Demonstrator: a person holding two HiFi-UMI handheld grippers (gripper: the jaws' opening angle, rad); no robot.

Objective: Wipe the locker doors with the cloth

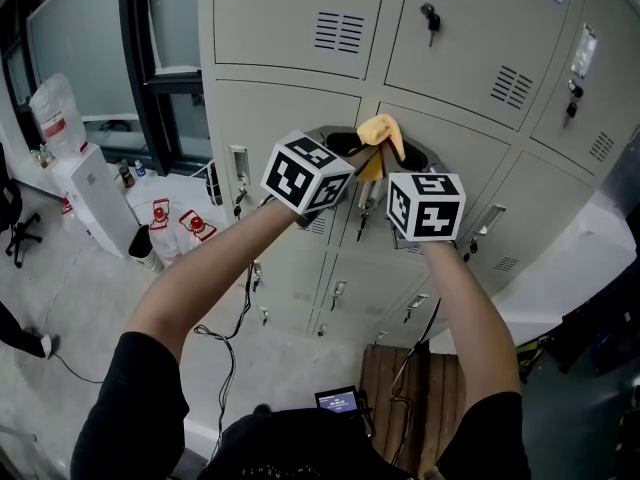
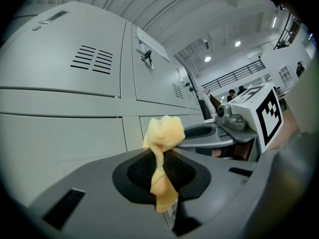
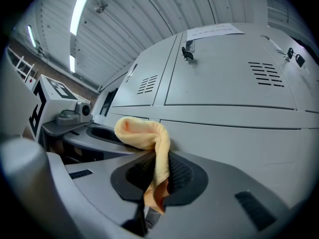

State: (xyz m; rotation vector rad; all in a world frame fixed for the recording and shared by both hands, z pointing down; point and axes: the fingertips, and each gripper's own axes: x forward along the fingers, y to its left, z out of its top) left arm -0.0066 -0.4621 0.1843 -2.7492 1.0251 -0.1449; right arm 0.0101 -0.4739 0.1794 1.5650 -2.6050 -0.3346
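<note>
The crumpled yellow cloth is pointing lengthwise at the locker doors. The left gripper and right gripper are both pinching it.

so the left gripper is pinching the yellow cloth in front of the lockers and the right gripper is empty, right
Not quite: the right gripper is not empty. The right gripper view shows its jaws shut on the yellow cloth as well. The rest holds: the left gripper is pinching the cloth in front of the lockers.
</note>
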